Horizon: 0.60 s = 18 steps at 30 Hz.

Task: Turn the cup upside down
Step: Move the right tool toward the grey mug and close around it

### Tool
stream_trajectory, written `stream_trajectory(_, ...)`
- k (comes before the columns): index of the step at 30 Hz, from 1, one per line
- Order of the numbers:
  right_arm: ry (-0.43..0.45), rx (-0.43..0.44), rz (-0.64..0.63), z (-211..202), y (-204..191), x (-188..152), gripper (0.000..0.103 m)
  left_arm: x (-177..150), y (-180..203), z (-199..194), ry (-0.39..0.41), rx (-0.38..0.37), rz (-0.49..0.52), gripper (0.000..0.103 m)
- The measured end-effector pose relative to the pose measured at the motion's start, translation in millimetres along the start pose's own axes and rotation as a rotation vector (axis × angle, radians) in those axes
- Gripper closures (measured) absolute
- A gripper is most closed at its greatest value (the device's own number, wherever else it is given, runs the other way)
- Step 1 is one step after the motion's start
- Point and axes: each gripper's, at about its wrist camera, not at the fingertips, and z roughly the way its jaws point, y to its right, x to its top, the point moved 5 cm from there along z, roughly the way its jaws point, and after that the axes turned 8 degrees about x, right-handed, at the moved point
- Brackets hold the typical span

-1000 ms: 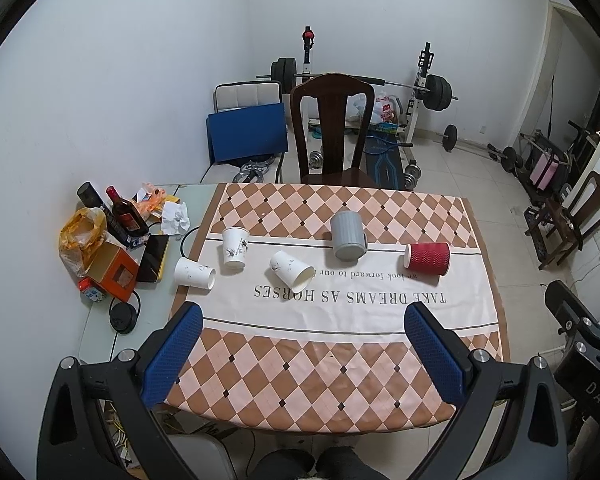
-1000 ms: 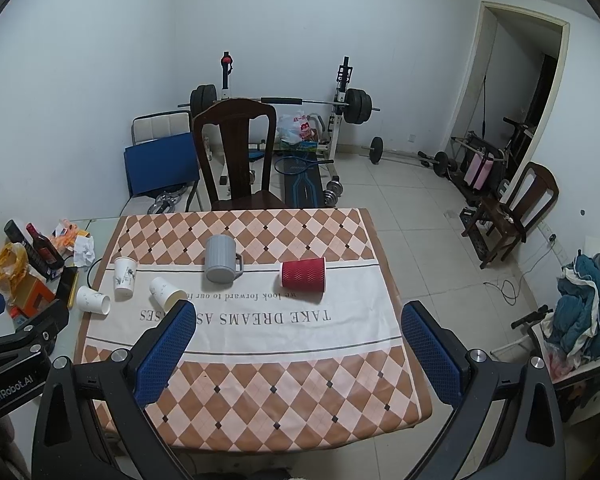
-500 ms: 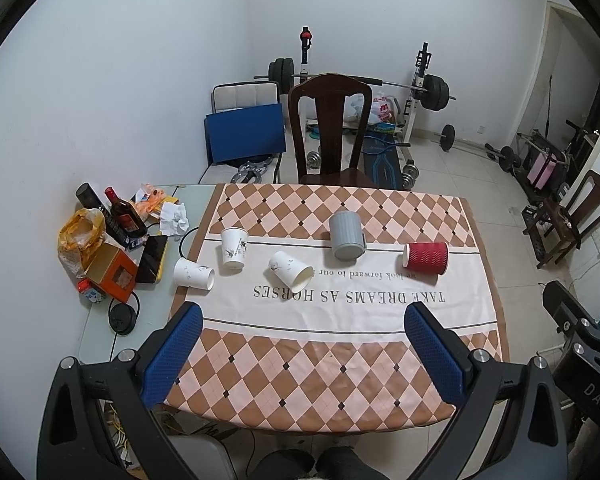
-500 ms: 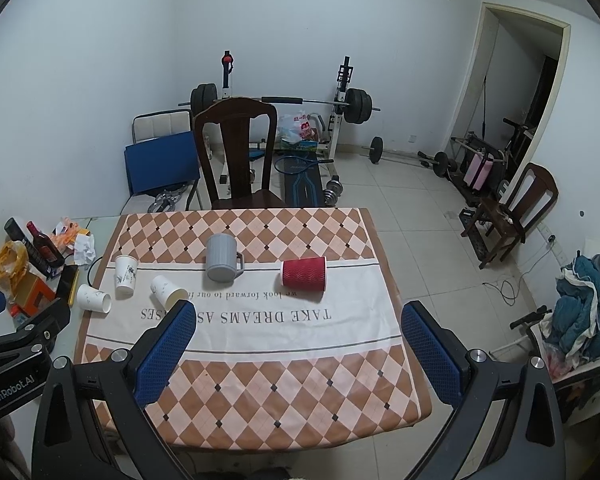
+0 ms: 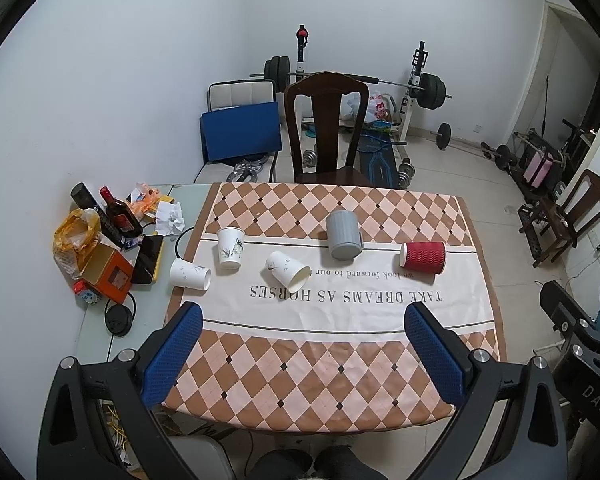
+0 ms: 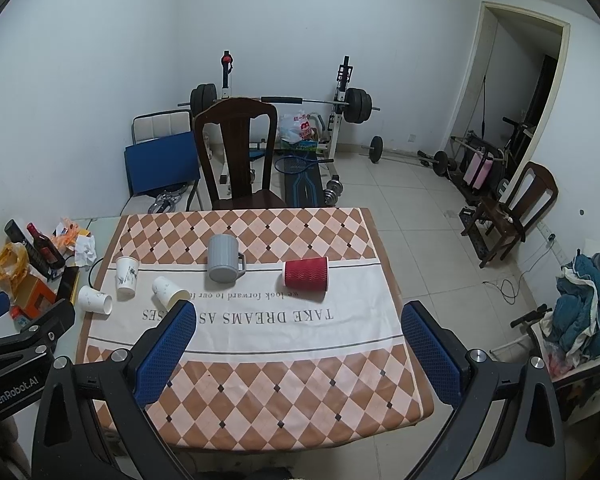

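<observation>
Both sets of tongs hang high over the near edge of the desk (image 5: pixel 476 320), spread wide and pinching nothing: the left tongs (image 5: pixel 300 344) and the right tongs (image 6: pixel 296 340) frame the whole cloth between their blue pads, so I'd judge nobody has picked a cup yet.

The cups sit in a loose row across the middle band of the cloth. A red ribbed cup (image 6: pixel 306 275) lies on its side toward the right. A grey mug (image 6: pixel 223 264) stands left of it, apparently already mouth-down, its handle pointing right. Further left, one white paper cup (image 5: pixel 287 270) lies tipped with its mouth toward the near side, another white cup (image 5: pixel 230 247) stands apparently inverted, and a third (image 5: pixel 190 274) lies on its side at the cloth's left edge.

The near half of the cloth is bare, giving room to descend. The clutter with the bottle (image 5: pixel 118 214) crowds the left side; the red cup has open cloth around it.
</observation>
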Motion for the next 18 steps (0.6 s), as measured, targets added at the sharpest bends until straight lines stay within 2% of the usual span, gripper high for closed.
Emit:
stream_trajectory(4,-0.008,-0.025,0.009,6,-9,-1,0.0,2,1,6,0.003,0.012,0.01,0.0)
stream_trajectory(8,-0.048,-0.071,0.022,38,-3,-6,0.0,4,2,43,-0.019,0.044,0.037,0.0)
stream_trajectory(12,-0.158,-0.138,0.044,104,12,-27,0.0,-2,10,95,-0.088,0.046,0.079,0.0)
stream_trajectory(18,-0.365,-0.149,0.083,214,35,-74,0.0,-11,30,178,-0.212,0.073,0.137,0.0)
